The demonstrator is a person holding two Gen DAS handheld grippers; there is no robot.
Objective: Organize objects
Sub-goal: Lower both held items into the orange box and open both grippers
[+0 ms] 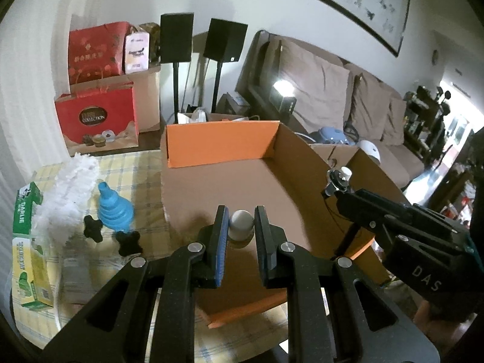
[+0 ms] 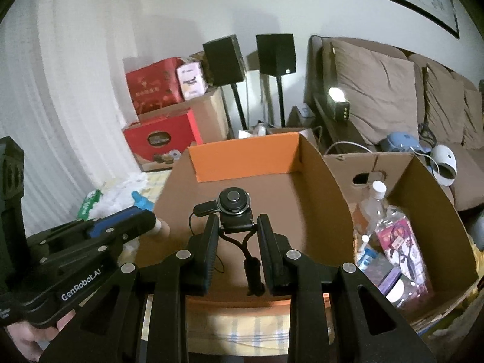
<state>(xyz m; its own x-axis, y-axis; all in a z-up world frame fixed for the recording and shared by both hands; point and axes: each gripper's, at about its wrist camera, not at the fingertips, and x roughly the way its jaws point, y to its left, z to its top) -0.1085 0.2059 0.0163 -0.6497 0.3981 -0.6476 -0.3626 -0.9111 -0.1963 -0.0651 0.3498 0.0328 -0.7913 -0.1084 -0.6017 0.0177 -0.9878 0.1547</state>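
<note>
My left gripper (image 1: 240, 225) is shut on a small white rounded object (image 1: 241, 224) and holds it over the near part of an orange-and-brown cardboard box (image 1: 217, 145). My right gripper (image 2: 237, 231) is shut on a black phone-holder mount with a round head (image 2: 234, 204) and a cord, held over the same box (image 2: 245, 157). The right gripper also shows at the right of the left wrist view (image 1: 338, 186). The left gripper shows at the left of the right wrist view (image 2: 157, 224).
On the checked tablecloth (image 1: 130, 169) left of the box lie a blue collapsible funnel (image 1: 113, 208), two black knobs (image 1: 128, 242), a white fluffy duster (image 1: 72, 190) and a green carton (image 1: 25, 208). A second cardboard box (image 2: 429, 211) with bottles stands right. A sofa (image 1: 332, 90) is behind.
</note>
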